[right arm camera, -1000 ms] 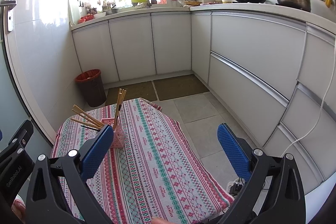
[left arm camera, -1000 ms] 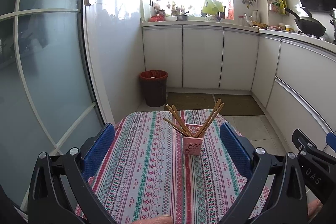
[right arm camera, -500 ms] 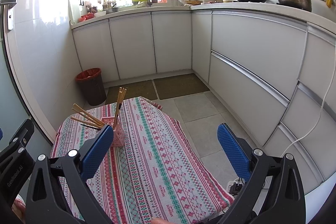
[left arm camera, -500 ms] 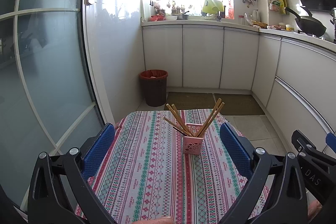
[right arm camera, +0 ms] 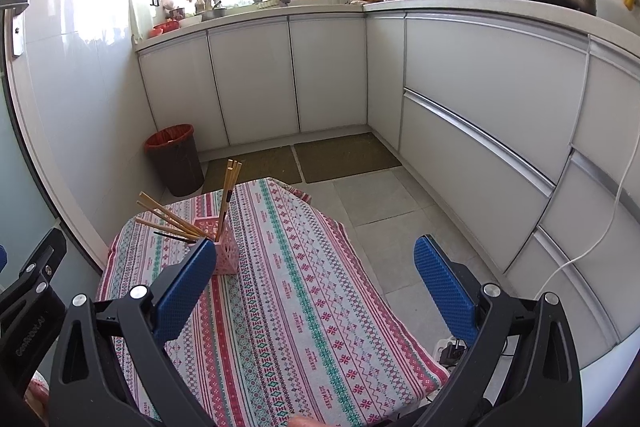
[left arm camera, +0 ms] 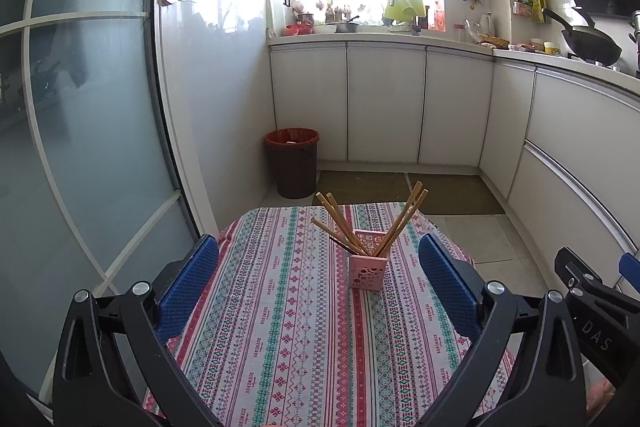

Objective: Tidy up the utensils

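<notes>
A pink perforated holder (left arm camera: 369, 267) stands on the striped tablecloth (left arm camera: 288, 327), holding several wooden chopsticks (left arm camera: 340, 223) that fan left and right. My left gripper (left arm camera: 320, 275) is open and empty, hovering above the near part of the table with the holder between and beyond its blue pads. In the right wrist view the holder (right arm camera: 227, 254) with its chopsticks (right arm camera: 172, 219) sits behind the left blue pad (right arm camera: 182, 289). My right gripper (right arm camera: 316, 279) is open and empty, above the table's right half.
The small table (right arm camera: 320, 327) stands in a narrow kitchen. A dark bin (left arm camera: 294, 163) with a red liner stands beyond it by the wall. White cabinets (right arm camera: 480, 107) run along the back and right. A glass door (left arm camera: 80, 147) is on the left. Floor mats (right arm camera: 344, 155) lie ahead.
</notes>
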Demonstrator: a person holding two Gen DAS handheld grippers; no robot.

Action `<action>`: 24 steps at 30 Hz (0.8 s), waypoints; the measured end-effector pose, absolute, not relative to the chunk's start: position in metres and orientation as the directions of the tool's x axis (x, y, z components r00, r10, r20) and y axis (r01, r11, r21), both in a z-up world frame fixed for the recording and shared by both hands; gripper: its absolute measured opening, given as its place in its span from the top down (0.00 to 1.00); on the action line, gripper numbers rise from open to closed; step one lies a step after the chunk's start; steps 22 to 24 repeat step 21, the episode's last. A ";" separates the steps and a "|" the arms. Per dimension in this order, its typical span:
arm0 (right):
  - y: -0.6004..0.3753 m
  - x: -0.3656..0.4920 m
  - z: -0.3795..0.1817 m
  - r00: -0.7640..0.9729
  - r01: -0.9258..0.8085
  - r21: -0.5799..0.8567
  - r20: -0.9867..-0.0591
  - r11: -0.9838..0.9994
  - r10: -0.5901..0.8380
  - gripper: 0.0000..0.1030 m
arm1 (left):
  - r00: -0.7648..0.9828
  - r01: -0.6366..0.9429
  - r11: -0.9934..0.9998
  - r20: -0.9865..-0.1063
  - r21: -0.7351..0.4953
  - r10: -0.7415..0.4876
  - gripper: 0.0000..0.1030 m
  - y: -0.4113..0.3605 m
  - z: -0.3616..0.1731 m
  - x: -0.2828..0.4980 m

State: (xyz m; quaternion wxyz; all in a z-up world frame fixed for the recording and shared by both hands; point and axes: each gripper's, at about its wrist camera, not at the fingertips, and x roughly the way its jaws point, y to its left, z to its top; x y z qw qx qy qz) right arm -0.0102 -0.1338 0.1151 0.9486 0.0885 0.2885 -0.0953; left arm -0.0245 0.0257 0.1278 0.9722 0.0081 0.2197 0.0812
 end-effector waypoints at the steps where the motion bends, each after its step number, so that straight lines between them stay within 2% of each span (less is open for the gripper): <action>1: -0.134 -0.009 0.115 0.815 0.232 0.110 -0.565 0.966 -0.131 0.06 | 0.892 -0.147 0.988 -0.424 0.054 0.156 0.07 0.026 0.129 -0.024; 11: -0.135 -0.007 0.114 0.810 0.237 0.114 -0.572 0.965 -0.131 0.06 | 0.919 -0.119 0.989 -0.368 0.088 0.144 0.13 0.020 0.132 -0.030; 15: -0.137 -0.007 0.114 0.810 0.242 0.116 -0.571 0.963 -0.135 0.06 | 0.914 -0.118 0.990 -0.380 0.083 0.140 0.07 0.023 0.132 -0.028; 24: -0.136 -0.007 0.114 0.811 0.241 0.119 -0.569 0.963 -0.133 0.06 | 0.909 -0.122 0.990 -0.392 0.069 0.139 0.07 0.025 0.133 -0.026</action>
